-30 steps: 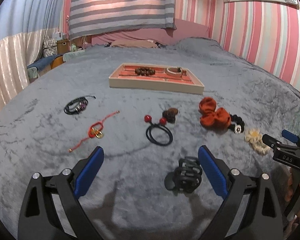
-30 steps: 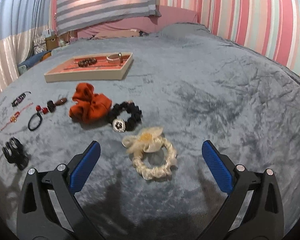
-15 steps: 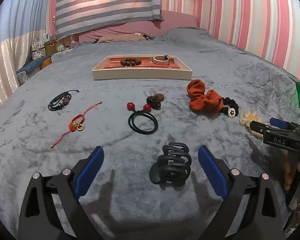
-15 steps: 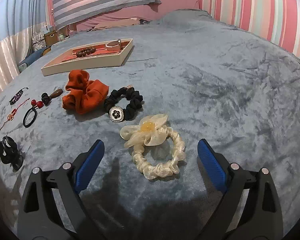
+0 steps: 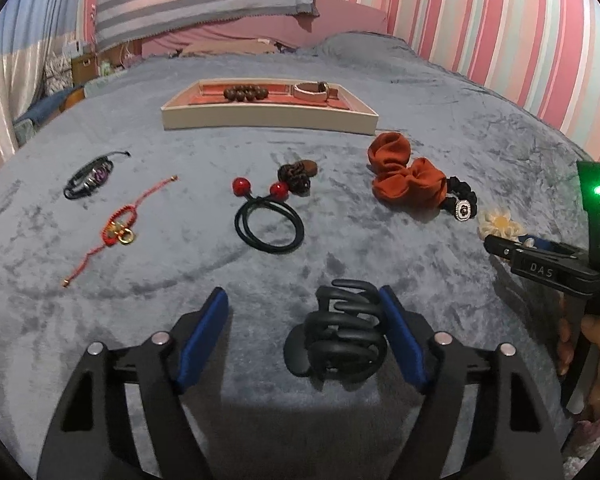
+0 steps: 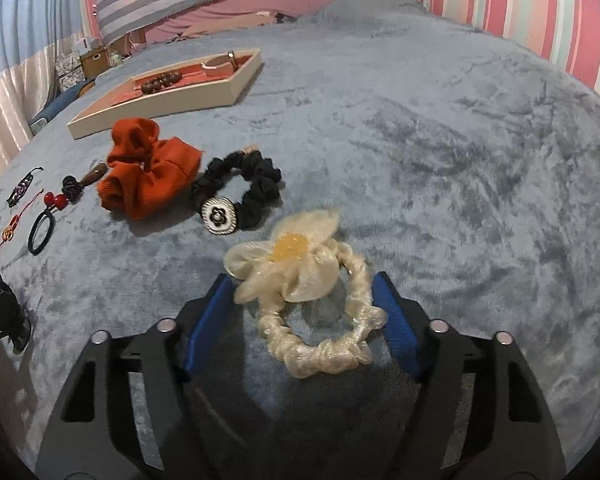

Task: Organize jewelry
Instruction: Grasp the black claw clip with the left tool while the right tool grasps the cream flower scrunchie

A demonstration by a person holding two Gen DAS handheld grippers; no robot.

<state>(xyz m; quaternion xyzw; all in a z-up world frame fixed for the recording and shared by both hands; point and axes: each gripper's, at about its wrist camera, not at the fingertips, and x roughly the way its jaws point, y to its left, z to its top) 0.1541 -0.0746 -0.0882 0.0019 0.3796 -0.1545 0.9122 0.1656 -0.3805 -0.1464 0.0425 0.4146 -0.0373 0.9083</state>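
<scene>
A grey plush bedspread [image 5: 440,92] covers the bed, with pink striped walls and a striped pillow behind; on it, well away from both grippers, sits a shallow cream tray [image 5: 268,120] lined in coral, already holding one brown bead bracelet [image 5: 246,93] and one pale band [image 5: 311,91], which suggests it is where the pieces are meant to end up. The rest lie spread singly over the spread, apart enough to be taken one at a time: one black claw clip [image 5: 342,336], one black hair tie with two red balls [image 5: 269,220], one brown knot clip [image 5: 298,172], one red cord bracelet [image 5: 118,230], one dark braided bracelet [image 5: 89,176], one rust scrunchie [image 6: 148,168], one black scrunchie with a flower charm [image 6: 238,192], one cream flower scrunchie [image 6: 308,292]; eight loose, two stowed. The left gripper [image 5: 304,332] is spread wide and holds nothing; the claw clip lies between its fingers, close against the right one, placed as if for a pinch. The right gripper [image 6: 304,320] is likewise wide apart and empty, straddling the cream flower scrunchie; each tool seems lined up on the piece nearest its own side.
</scene>
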